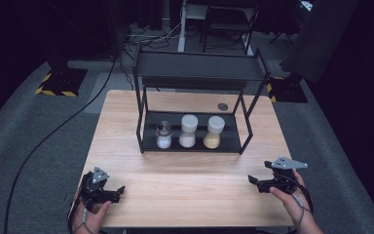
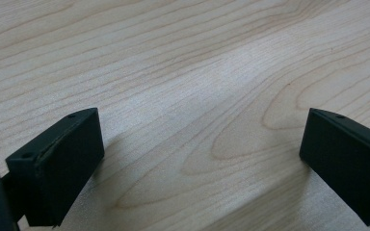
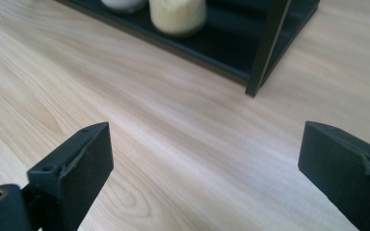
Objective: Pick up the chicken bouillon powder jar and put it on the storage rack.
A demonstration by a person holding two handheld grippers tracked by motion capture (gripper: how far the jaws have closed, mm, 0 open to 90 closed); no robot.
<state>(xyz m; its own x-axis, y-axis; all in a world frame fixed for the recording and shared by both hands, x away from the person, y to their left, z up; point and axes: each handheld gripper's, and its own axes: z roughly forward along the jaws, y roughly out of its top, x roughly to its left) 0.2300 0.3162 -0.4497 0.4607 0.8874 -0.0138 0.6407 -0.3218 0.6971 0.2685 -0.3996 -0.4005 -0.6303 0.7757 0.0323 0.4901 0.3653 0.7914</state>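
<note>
We see a light wood bench (image 1: pixel 185 190) on grey carpet, dark room behind. At its centre-back stands a black two-tier metal shelf rack (image 1: pixel 195 73).

On the rack's lower shelf, three jars sit in a row, close but apart: a glass jar with metal lid and white contents (image 1: pixel 164 135) at left, a white-lidded jar with white contents (image 1: pixel 188 130) in the middle, a white-lidded jar with yellow contents (image 1: pixel 214 132) at right. A small dark disc (image 1: pixel 222 106) lies on the bench behind the rack.

Left hand-held gripper (image 1: pixel 119 191) is near the bench's front left corner, held in the person's left hand (image 1: pixel 93 210). Its own view has the jaws wide apart, nothing between them, just bare wood grain below.

Right hand-held gripper (image 1: pixel 251 180) is near the front right edge, in the right hand (image 1: pixel 292 197). Jaws wide apart, empty. Its view looks toward the rack's front right leg (image 3: pixel 266 48) and the yellow jar.

Both hand-held grippers are well apart from the rack and jars.
</note>
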